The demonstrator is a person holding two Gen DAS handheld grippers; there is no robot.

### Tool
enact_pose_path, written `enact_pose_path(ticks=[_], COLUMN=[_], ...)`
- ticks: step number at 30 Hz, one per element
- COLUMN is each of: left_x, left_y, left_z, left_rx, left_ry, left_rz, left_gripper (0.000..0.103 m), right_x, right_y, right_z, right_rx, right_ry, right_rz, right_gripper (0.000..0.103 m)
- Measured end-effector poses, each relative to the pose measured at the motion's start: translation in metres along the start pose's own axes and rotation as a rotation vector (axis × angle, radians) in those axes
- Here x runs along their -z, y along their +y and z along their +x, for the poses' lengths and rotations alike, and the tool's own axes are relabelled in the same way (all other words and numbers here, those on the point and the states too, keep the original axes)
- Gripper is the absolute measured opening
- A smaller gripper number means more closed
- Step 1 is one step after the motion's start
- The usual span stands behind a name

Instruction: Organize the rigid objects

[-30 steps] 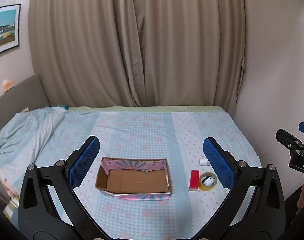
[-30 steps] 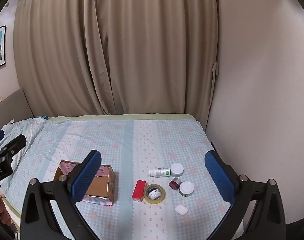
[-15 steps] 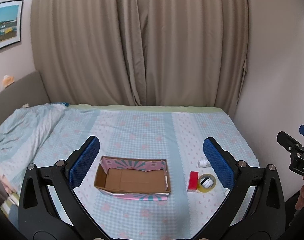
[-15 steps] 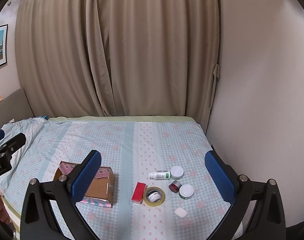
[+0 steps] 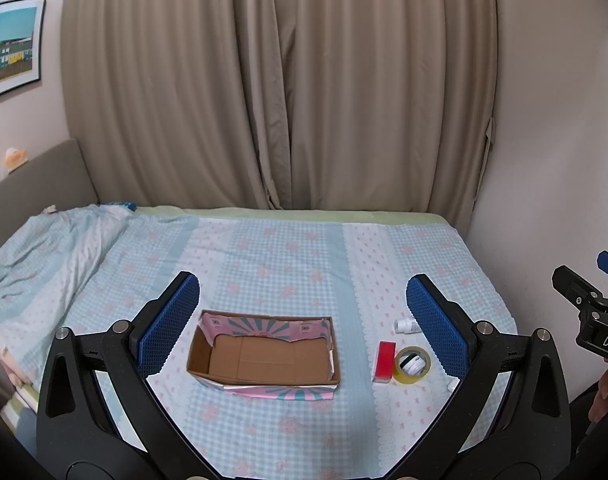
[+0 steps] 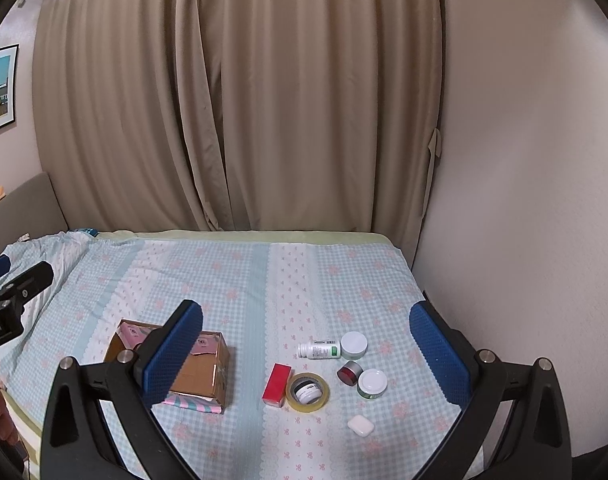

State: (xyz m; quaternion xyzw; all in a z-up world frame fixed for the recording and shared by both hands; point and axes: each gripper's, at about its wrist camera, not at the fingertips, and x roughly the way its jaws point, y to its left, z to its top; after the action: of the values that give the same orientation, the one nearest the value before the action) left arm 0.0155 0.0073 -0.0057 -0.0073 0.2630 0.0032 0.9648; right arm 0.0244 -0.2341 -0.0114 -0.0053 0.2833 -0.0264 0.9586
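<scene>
While you are holding both tongs released above bed, open brown cardboard box (image 5: 263, 360) is sitting empty; red rectangular carton (image 6: 277, 384), yellow tape roll (image 6: 307, 392), white jars (clustered rightward) are awaiting right gripper (image 6: 304, 344); left gripper (image 5: 299, 320) is framing box.

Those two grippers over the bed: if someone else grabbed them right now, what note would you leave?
Left gripper: open, holding nothing, above the cardboard box.
Right gripper: open, holding nothing, above the items.
Box holds nothing yet.
On the bedspread, right of the box: red box, tape roll with a small jar inside, white bottle on its side, three jars, white case.
Done: nothing. Left: presumably all go into the box.
</scene>
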Motion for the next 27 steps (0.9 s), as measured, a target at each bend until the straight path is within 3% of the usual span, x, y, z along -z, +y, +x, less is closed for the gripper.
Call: enact_pose_path(ticks=[27], left_x=[-0.0011], left_y=[0.0055], left_z=[-0.0013], left_rx=[0.021], left_ry=[0.002], left_rz=[-0.009], left_gripper=[0.103], right_x=[-0.0007], right_y=[0.0004], right_z=[-0.0002], right_rx=[-0.002], right_ry=[-0.008], right_rz=[0.001], right_gripper=[0.103])
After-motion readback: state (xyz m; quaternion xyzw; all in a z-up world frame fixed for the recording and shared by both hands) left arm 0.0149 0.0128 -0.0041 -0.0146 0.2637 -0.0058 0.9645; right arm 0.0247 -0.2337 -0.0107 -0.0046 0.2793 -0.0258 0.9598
